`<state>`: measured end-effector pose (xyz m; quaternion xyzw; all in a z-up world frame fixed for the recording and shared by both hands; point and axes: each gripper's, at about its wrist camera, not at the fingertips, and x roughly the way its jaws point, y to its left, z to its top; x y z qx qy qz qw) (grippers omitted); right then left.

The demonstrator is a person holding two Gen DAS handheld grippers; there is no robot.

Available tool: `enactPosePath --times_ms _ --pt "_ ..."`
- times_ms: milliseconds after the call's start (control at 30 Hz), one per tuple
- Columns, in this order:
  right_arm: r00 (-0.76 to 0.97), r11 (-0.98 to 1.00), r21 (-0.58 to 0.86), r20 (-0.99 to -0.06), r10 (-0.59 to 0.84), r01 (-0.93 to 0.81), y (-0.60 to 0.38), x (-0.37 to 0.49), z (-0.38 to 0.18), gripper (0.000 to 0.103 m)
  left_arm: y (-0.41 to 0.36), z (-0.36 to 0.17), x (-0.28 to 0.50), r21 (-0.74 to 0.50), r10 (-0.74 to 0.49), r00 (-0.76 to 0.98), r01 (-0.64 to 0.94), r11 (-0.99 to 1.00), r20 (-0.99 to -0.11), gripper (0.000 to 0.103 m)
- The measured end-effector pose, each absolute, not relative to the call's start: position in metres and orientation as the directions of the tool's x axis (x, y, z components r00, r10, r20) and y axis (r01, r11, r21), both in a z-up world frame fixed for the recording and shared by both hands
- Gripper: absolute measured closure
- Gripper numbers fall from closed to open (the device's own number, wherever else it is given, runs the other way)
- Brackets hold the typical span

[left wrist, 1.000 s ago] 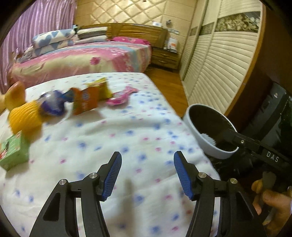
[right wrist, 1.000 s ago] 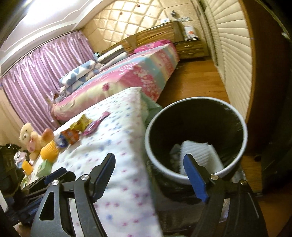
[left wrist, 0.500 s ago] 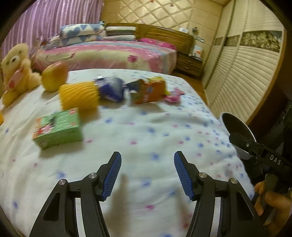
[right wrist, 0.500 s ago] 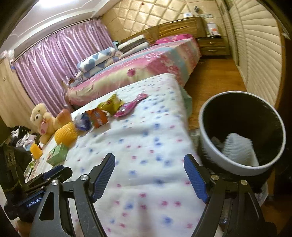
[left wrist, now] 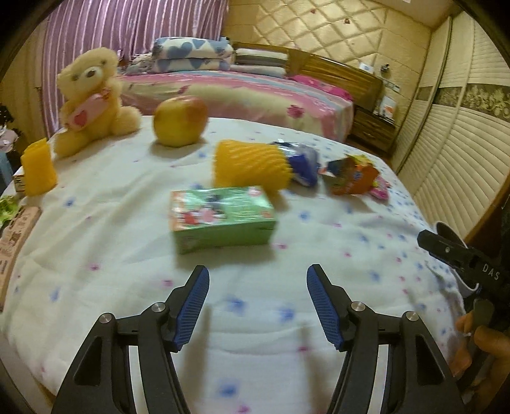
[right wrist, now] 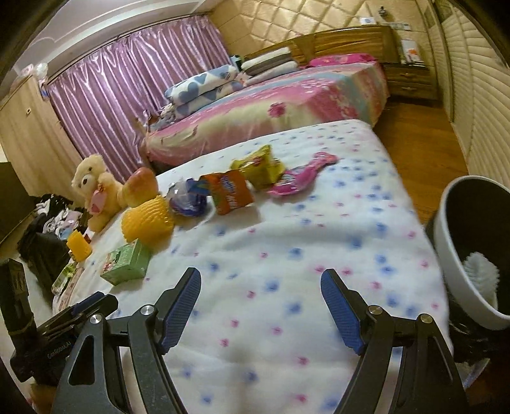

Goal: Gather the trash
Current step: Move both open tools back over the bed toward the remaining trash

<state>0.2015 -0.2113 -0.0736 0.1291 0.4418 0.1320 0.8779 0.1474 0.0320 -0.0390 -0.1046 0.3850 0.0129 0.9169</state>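
Right gripper [right wrist: 260, 313] gapes empty beside bin [right wrist: 446, 251] holding white foam [right wrist: 481, 274].

1. Lighting: warm yellowish indoor light, fairly dim; ceiling [right wrist: 105, 35] glows brightest at upper left.
2. Shadows: soft, short, beside the green box [left wrist: 223, 219] and apple [left wrist: 180, 121].
3. Blur: motion smear across the bedspread [right wrist: 287, 254].
4. Distortion: strong fisheye bending; black vignette at corners.
5. Glare: sheen on the curtain [right wrist: 134, 82].

Purple curtains [right wrist: 127, 89], quilted wall [left wrist: 334, 28]
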Motion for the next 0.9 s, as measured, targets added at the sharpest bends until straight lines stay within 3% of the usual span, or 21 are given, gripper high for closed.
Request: enactPosePath --times_ms 333,600,733,900 --pt "0.542 0.922 0.356 -0.750 0.378 -0.152 -0.185 0.218 -0.083 0.024 0.063 -0.042 0.173 -0.120 -0.018 0.701 -0.096 0.988 -0.713 0.036" --pt "0.544 0.925 0.359 -0.756 0.366 -0.123 -0.192 0.223 -0.086 0.024 0.052 -0.054 0.198 -0.131 -0.092 0.684 -0.006 0.991 -0.724 0.036" --pt "0.550 0.926 0.364 -0.755 0.356 -0.100 -0.200 0.226 -0.086 0.024 0.036 -0.051 0.195 -0.178 -0.187 0.684 0.085 0.980 -0.705 0.036" --pt "0.551 0.926 0.362 -0.754 0.358 -0.107 -0.199 0.231 -0.085 0.024 0.044 -0.050 0.192 -0.137 -0.138 0.695 0.057 0.989 -0.706 0.036"
